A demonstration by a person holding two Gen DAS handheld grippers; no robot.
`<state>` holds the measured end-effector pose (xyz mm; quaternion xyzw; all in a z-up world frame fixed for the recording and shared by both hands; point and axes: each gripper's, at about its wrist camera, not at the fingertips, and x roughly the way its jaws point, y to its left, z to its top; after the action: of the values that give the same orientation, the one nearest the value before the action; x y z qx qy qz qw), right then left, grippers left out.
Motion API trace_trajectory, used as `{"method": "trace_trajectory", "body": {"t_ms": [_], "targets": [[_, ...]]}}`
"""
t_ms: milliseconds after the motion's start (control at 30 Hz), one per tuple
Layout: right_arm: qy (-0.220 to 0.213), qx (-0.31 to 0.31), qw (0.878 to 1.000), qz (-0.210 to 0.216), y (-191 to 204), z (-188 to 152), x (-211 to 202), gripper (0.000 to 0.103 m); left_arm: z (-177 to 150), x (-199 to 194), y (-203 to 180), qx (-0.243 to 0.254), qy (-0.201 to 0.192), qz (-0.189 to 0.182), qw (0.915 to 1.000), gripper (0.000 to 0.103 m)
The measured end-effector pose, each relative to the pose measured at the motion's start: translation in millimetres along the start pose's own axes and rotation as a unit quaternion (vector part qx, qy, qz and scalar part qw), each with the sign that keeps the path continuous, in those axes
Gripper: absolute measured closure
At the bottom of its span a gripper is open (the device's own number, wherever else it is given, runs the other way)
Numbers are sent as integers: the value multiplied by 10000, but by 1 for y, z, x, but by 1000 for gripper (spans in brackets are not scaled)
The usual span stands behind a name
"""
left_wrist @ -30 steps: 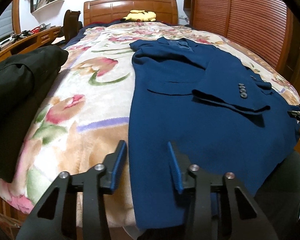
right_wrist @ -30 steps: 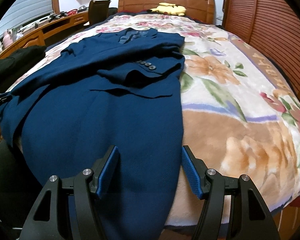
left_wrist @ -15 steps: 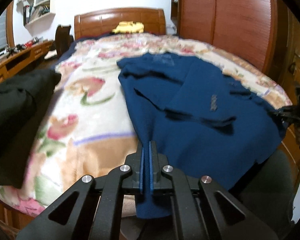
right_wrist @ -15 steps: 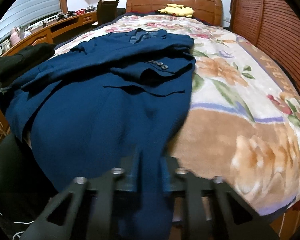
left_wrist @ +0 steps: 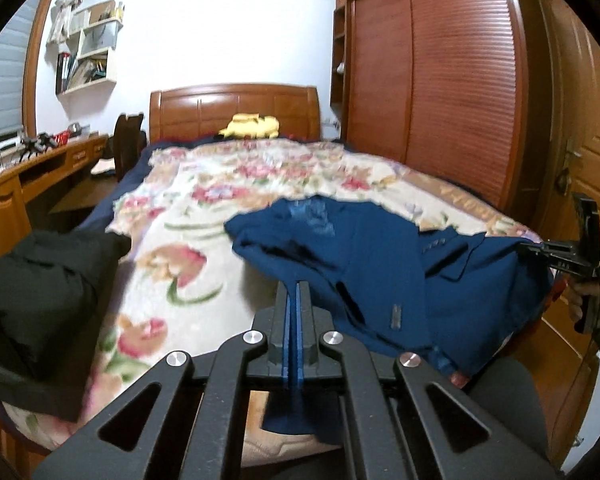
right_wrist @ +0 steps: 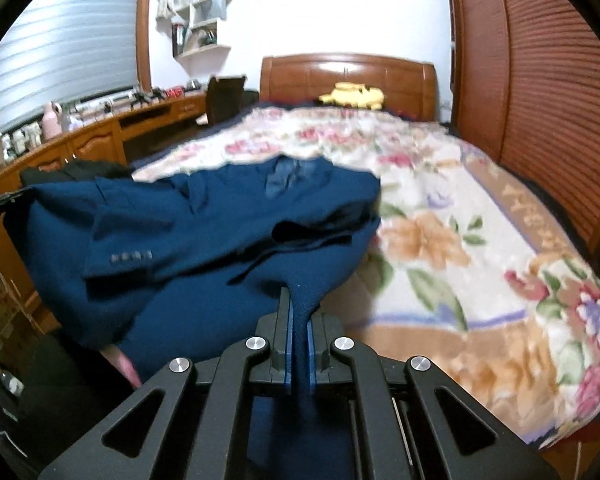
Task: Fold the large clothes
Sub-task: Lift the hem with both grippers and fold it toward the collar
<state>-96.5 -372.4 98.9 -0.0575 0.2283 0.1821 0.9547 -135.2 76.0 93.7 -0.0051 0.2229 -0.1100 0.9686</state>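
Both the left gripper (left_wrist: pixel 294 292) and right gripper (right_wrist: pixel 299 300) are clamped on the blue jacket's (left_wrist: pixel 360 248) hem, lifting it off the blurred bed (left_wrist: pixel 188 216); its underside is hidden.

bed (left_wrist: pixel 180 216) with wooden headboard | covered by floral blanket (right_wrist: pixel 480 280) | blue jacket (left_wrist: pixel 360 248) lies on the blanket toward the foot end, hem raised off it | yellow plush toy (left_wrist: pixel 252 126) at the headboard | black garment (left_wrist: pixel 32 280) heaped at the bed's left edge
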Motion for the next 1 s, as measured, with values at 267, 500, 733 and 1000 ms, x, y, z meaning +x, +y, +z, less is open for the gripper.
{"method": "trace_trajectory", "body": {"t_ms": [267,500,733,1000], "targets": [[-589,-64,9982,-105,0,23,-39,98,61,-15,-5,54,-452,-121,9989,101],[-1128,-215,9933,-143,10,40,-79,98,90,-43,-15,183,-881,-124,9959,101],[-1482,-344,9880,-270,8,46,-104,98,110,-59,-15,200,-1131,-166,9932,101],[-1648,-230,9856,-298,9,36,-92,98,114,-36,1,86,-1022,56,9947,101]]}}
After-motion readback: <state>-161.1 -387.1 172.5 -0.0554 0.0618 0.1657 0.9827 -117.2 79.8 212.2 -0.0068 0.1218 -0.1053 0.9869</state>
